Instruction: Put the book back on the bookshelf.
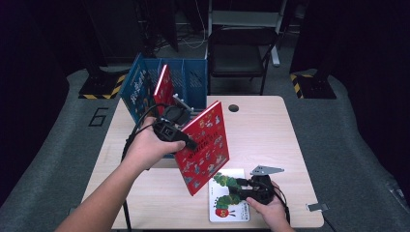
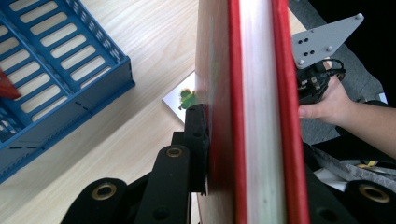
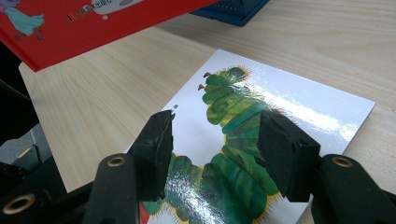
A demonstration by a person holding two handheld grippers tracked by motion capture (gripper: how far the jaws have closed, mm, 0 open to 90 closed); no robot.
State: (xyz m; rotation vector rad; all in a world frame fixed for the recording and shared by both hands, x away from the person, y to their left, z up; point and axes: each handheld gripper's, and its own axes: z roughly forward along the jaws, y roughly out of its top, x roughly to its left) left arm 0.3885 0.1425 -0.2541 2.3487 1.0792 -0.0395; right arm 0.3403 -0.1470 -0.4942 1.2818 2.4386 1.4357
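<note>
Red book (image 1: 205, 147): held above the table by the left gripper, tilted, with its illustrated cover turned toward the person's right; in the left gripper view (image 2: 259, 112) it is seen edge-on, white page block between two red covers.
Left gripper (image 1: 186, 137): clamped on the red book, one black jaw pressed flat against the cover in the left gripper view, the other jaw hidden behind the far cover; a cable is seen trailing from it over the left hand (image 1: 147, 147).
Caterpillar book (image 1: 227, 195): laid flat at the near edge of the table, just below the lower corner of the red book; a green caterpillar on a glossy white cover is shown in the right gripper view (image 3: 261, 140).
Right gripper (image 1: 239, 188): held low over the caterpillar book by the right hand (image 1: 266, 205), jaws spread apart with nothing between them, the cover visible in the gap; whether the jaw tips touch the cover cannot be told.
Blue rack (image 1: 183, 82): placed at the far left of the table, slotted walls, divided into upright compartments.
Books in the rack: a blue book (image 1: 135, 92) leaned in the leftmost part, a second red book (image 1: 163, 89) stood tilted beside it.
Table (image 1: 270, 135): light wood surface, a round hole (image 1: 233, 108) near the far edge.
Chair (image 1: 241, 53): a dark folding chair set behind the table.
</note>
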